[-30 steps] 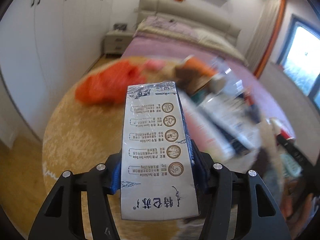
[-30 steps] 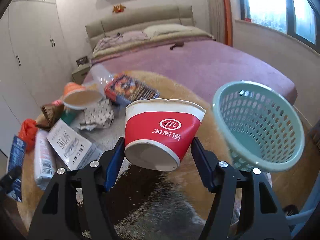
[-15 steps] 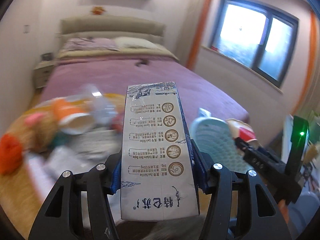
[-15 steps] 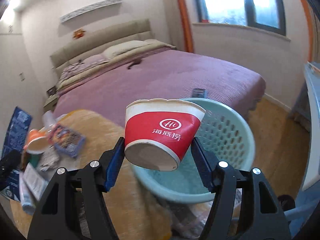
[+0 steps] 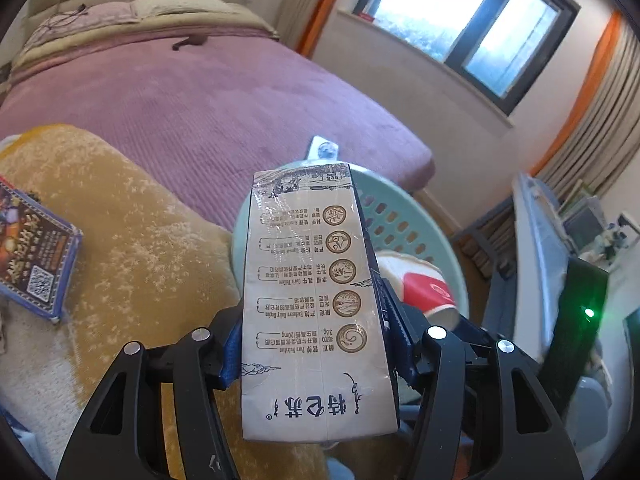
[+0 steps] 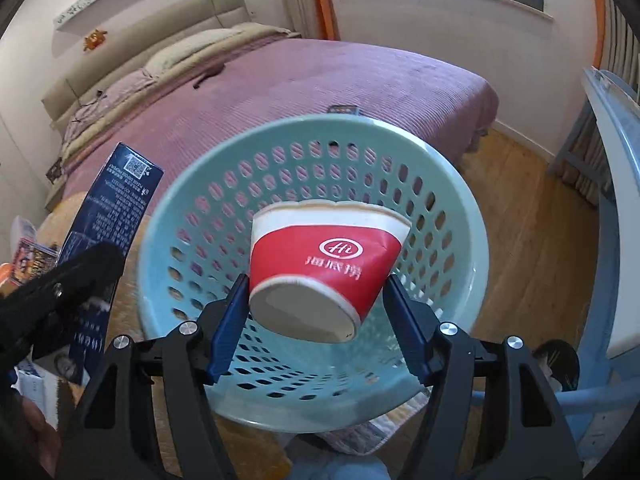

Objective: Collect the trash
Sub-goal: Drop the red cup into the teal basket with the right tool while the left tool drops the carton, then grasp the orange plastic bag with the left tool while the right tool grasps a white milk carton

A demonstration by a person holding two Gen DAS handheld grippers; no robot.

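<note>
A tall white and dark-blue milk carton (image 5: 316,300) stands between the fingers of my left gripper (image 5: 312,320). Its jaws are opening, but the pads still touch the carton's sides. It hangs at the near left rim of a pale green perforated basket (image 5: 400,220). In the right wrist view, my right gripper (image 6: 316,284) is shut on a red and white paper cup (image 6: 324,264), held tilted over the open basket (image 6: 192,184). The carton (image 6: 116,216) shows to the left of the basket there. The cup (image 5: 424,292) also shows past the carton.
A bed with a purple cover (image 5: 200,92) lies behind the basket. A yellow fuzzy rug (image 5: 140,240) spreads to the left, with a blue printed box (image 5: 36,252) on it. Wooden floor (image 6: 540,220) and a pale blue frame (image 6: 612,160) are on the right.
Both grippers swung right, away from the trash pile on the rug, to the basket. The cup now hangs over the basket's opening. The carton has arrived at its left rim.
</note>
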